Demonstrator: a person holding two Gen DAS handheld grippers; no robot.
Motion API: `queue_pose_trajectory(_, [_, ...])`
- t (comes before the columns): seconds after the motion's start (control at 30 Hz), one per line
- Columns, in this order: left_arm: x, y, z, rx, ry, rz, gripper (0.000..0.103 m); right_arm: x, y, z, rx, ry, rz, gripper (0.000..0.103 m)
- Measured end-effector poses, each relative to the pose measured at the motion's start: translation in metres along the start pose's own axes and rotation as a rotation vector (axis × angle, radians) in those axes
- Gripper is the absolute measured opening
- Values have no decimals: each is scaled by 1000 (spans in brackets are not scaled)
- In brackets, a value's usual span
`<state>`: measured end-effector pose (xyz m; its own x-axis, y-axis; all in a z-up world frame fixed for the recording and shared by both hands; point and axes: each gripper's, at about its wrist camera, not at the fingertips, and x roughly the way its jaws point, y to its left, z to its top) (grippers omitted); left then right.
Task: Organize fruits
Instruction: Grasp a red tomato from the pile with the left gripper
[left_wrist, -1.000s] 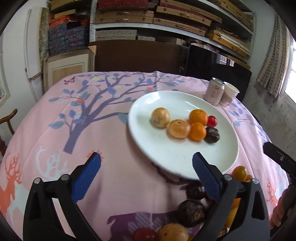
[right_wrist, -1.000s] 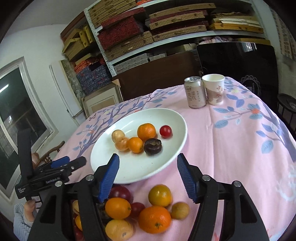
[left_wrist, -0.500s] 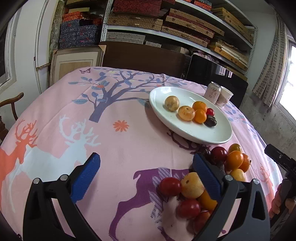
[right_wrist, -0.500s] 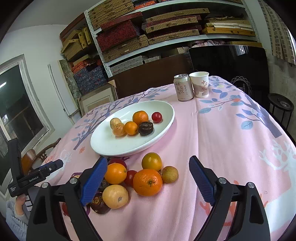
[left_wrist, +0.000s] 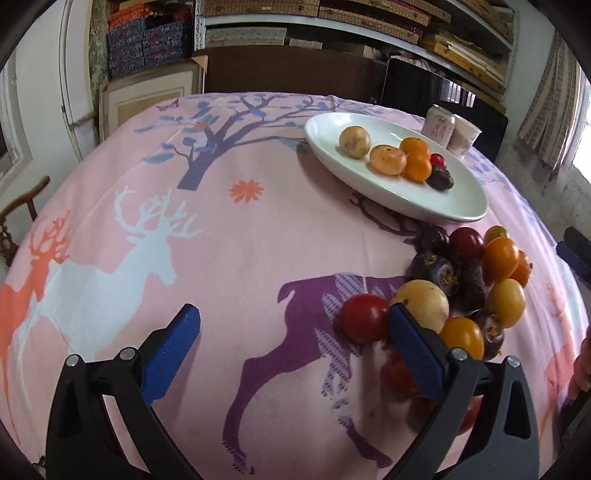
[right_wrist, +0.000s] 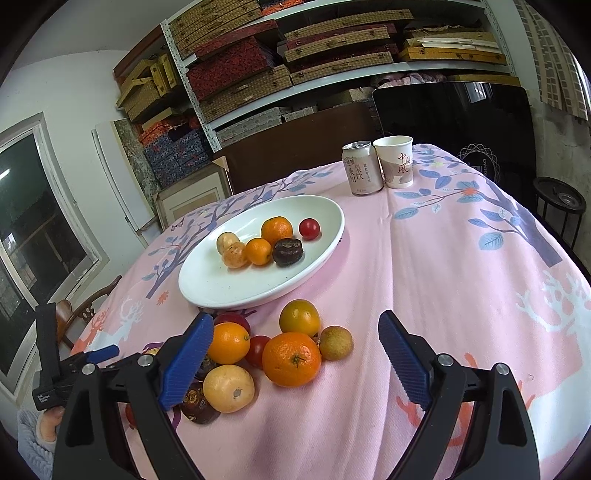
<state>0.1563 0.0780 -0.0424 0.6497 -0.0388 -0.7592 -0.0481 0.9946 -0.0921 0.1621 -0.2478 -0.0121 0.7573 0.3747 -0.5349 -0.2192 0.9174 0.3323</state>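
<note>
A white oval plate holds several fruits: oranges, a yellow fruit, a red tomato and a dark one. In front of it, loose fruit is heaped on the pink cloth. My left gripper is open over bare cloth, left of the heap. A red tomato and a pale yellow fruit lie against its right fingertip. My right gripper is open wide above the heap. A large orange and a yellow-orange fruit lie on the cloth between its fingers, and no pad presses on them.
A drink can and a paper cup stand at the table's far edge behind the plate. The round table falls away on every side. A hand in a grey sleeve shows at lower left. Shelves and a wooden chair lie beyond.
The left gripper drew back from the plate and sank toward the loose heap. The right gripper also pulled back from the plate, and its jaws spread wider.
</note>
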Motion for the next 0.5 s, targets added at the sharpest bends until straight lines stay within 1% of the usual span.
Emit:
queue_pose_trajectory(0.07, [-3, 5, 1, -8, -16, 28, 99, 0, 0, 0, 0, -1, -3, 92])
queue_pose_trajectory(0.17, [-14, 22, 6, -34, -95, 212, 98, -1, -1, 1, 9, -4, -5, 92])
queue_pose_trajectory(0.2, [-17, 28, 7, -50, -103, 211, 99, -2, -2, 1, 13, -6, -3, 92])
queue_pose_trajectory(0.27, [-20, 37, 7, -104, -108, 101, 99, -3, -3, 2, 20, -9, -1, 92])
queue_pose_trajectory(0.3, [-20, 36, 6, -112, -105, 46, 99, -4, -3, 2, 20, -10, 0, 92])
queue_pose_trajectory(0.33, [-18, 31, 6, -88, -98, 34, 99, -4, -3, 1, 19, -10, 0, 92])
queue_pose_trajectory(0.4, [-11, 18, 5, -13, -77, 64, 99, -3, -3, 1, 14, -5, -2, 92])
queue_pose_trajectory(0.43, [-8, 14, 5, 10, -65, 53, 99, -2, -2, 0, 11, -2, -2, 92])
queue_pose_trajectory(0.5, [-6, 15, 6, 0, -54, 25, 99, -2, -1, -1, 3, 1, 0, 92])
